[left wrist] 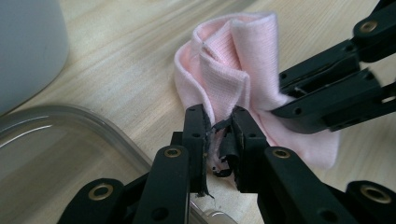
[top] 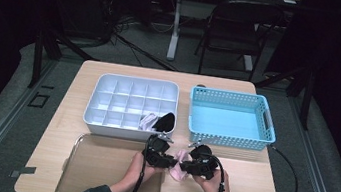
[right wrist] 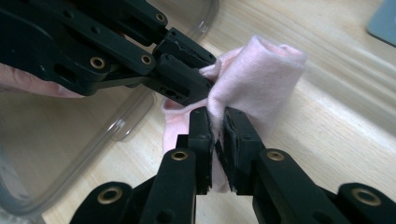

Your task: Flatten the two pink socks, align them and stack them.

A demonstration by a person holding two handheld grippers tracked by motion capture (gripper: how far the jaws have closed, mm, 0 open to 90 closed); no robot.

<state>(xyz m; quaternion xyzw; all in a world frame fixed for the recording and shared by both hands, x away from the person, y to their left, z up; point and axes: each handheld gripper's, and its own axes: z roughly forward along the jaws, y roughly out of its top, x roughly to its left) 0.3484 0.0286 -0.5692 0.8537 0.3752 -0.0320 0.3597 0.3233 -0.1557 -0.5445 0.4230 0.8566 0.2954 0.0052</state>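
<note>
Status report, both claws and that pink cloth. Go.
Left claw shut on pink cloth. Right claw shut on it too. Cloth bunched between them above the table. Nothing blocking.

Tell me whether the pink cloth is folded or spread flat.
Folded: the pink cloth is bunched into rolled layers, pinched between the left gripper and right gripper above the table.

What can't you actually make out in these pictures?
- Pink cloth: what garment it is; bunched up, and both tongs, left and right, cover parts of it.
- Dark thing and pale cloth in the grey divided box: too small in the high view.
- Clear tray: near end cut off by the bottom edge.
</note>
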